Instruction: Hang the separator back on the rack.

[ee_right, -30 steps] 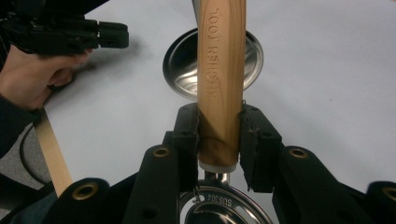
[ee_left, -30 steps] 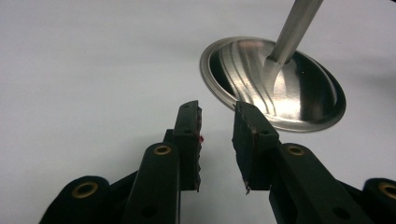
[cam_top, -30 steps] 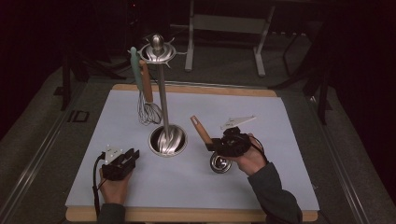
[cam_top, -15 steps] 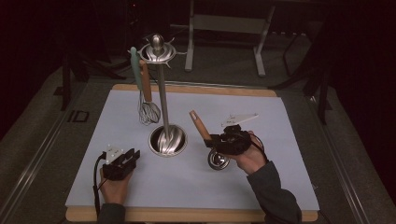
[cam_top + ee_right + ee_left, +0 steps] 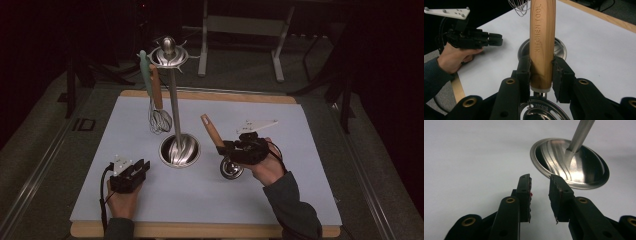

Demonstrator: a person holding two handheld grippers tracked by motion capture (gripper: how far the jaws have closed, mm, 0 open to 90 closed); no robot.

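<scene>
While my right gripper (image 5: 541, 72) clamps the ladle's wooden handle (image 5: 542, 42) near the mat's (image 5: 300, 130) middle, I judge I'm mid-carry; next I'd lift its end toward the stand's hooks (image 5: 169, 56). The left gripper (image 5: 539, 190), empty and part-open, waits near the front-left corner. Since earlier, the handle shifted slightly leftward.

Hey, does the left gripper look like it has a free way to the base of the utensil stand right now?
Probably yes. The left gripper is open with nothing between its jaws, and bare white mat lies between it and the stand's steel base.
</scene>
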